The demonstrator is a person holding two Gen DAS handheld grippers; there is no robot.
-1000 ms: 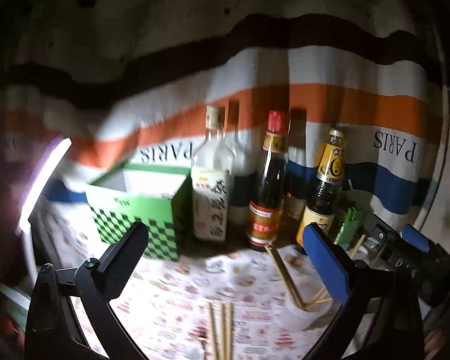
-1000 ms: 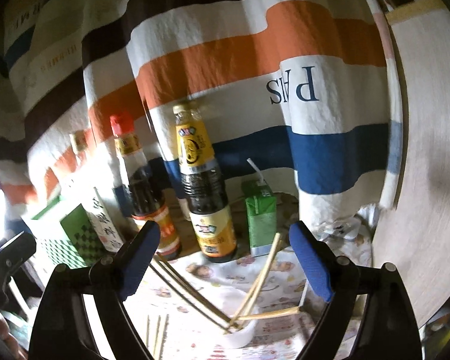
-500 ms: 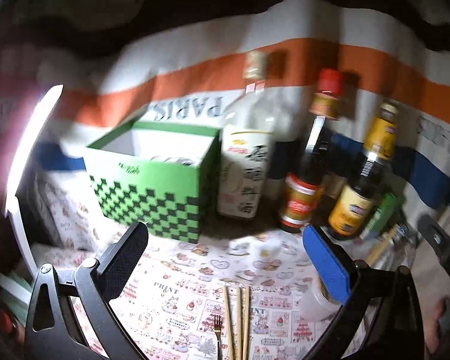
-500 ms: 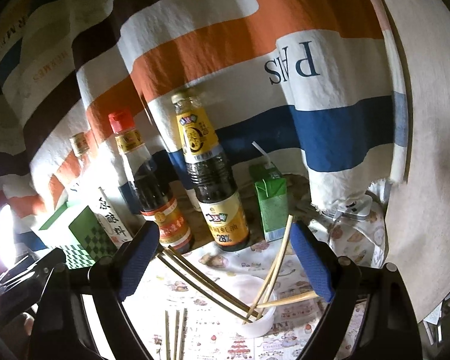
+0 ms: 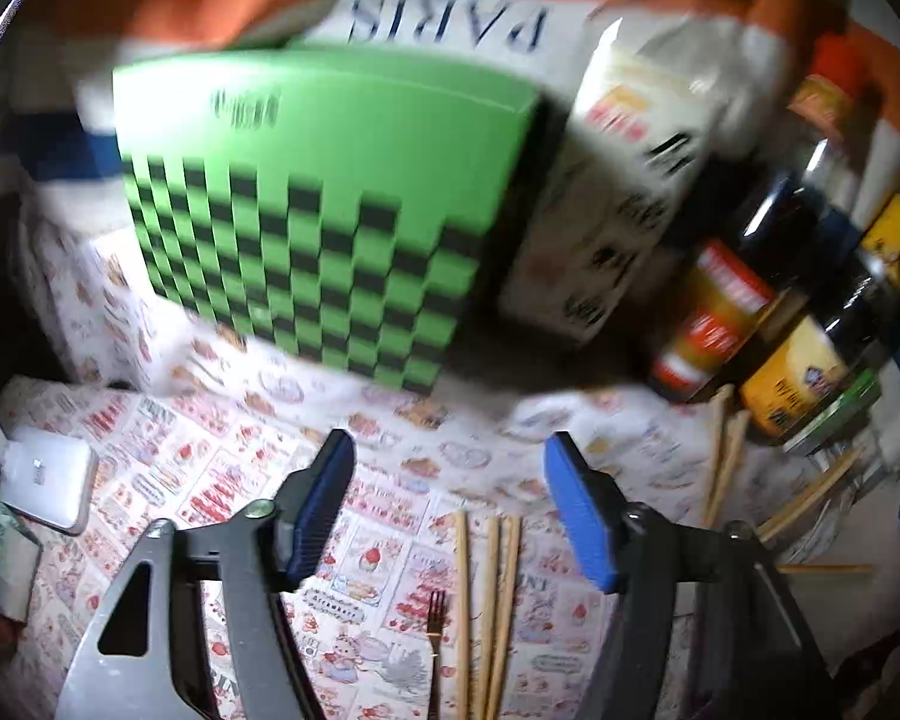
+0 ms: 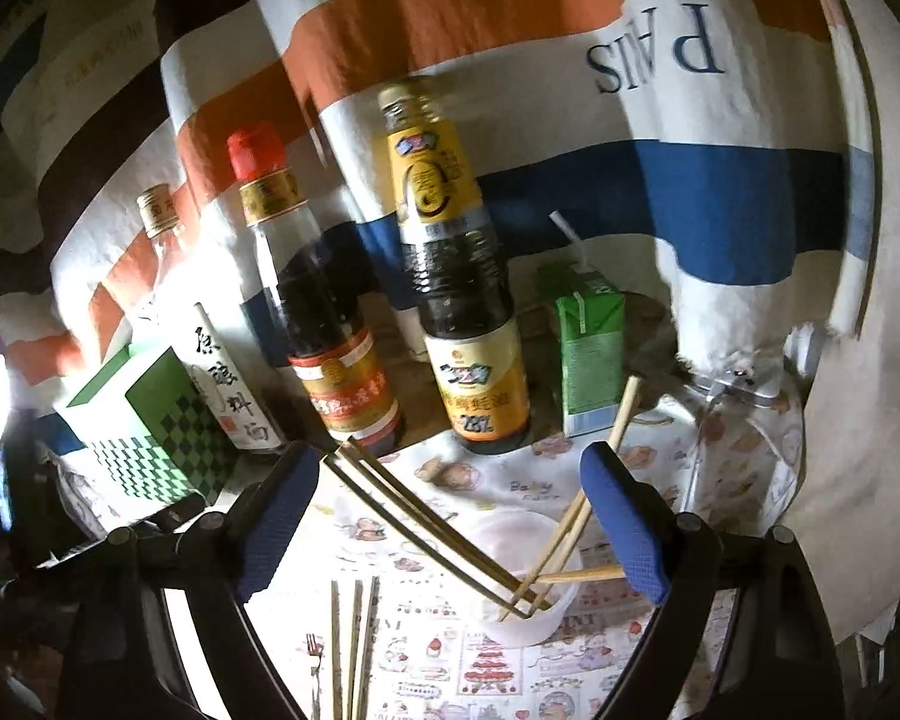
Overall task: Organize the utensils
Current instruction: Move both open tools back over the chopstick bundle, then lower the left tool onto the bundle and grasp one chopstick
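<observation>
Both our grippers are spread, holding nothing. Left gripper (image 5: 450, 468) has dropped closer: three chopsticks (image 5: 489, 612) and small fork (image 5: 435, 630) lie on the tablecloth (image 5: 222, 480) below; green box (image 5: 324, 210) looms larger. Right gripper (image 6: 450, 498) barely shifted above cup (image 6: 528, 576) of chopsticks.

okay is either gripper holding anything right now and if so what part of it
Nothing is held. The left gripper and the right gripper are both open with nothing between their blue pads. The three loose wooden chopsticks lie untouched on the patterned tablecloth.
</observation>
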